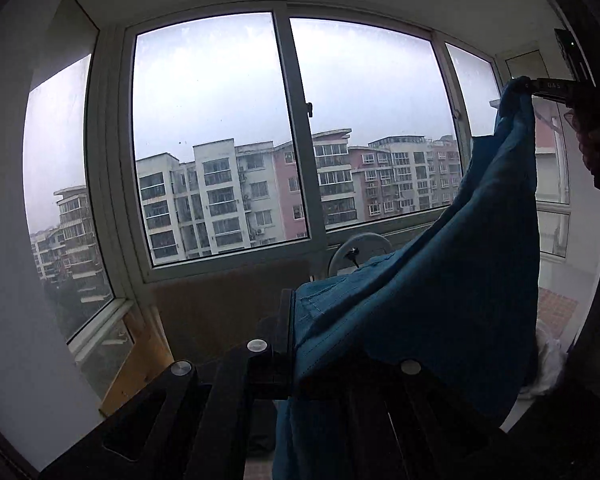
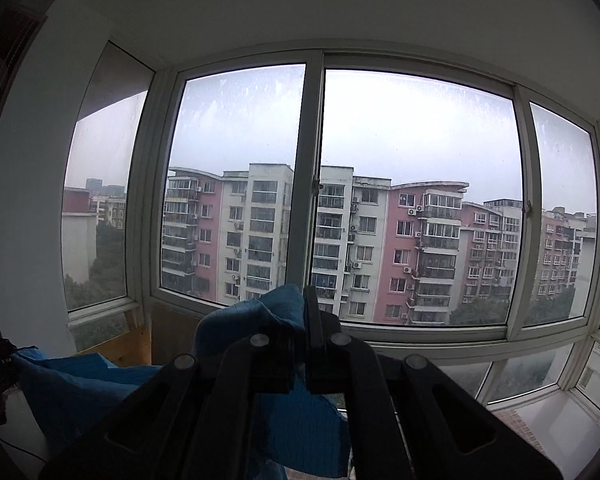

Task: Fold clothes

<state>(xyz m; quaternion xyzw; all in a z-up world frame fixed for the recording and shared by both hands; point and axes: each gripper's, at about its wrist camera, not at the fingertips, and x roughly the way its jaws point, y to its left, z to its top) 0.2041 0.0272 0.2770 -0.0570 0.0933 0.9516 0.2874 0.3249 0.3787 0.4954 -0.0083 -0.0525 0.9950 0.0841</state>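
High in front of the window (image 1: 220, 128), both pairs of tongs are holding a blue garment (image 1: 440, 280) up in the air. Seen from the left wrist, the left tongs (image 1: 294, 320) are pinching an edge of the cloth between narrow jaws, and the fabric is draping over the right-hand finger and hanging down past the near edge of the view. From that grip the garment is rising to the far right, where the right tongs (image 1: 544, 88) are gripping its upper corner, close to a person's hand (image 1: 596, 148) at the frame's edge.

Seen from the right wrist, the right tongs (image 2: 305, 312) are closing on a bunched fold of the blue garment (image 2: 260, 312), the cloth puffing up to the left of the jaws and falling away below them. More of it is stretching off to the near left, where it is meeting a dark shape too dim to make out.

Beyond the glass, apartment blocks (image 2: 400, 248) in pink and white are standing under a grey sky, with a wooden board (image 1: 228, 308) leaning beneath the sill
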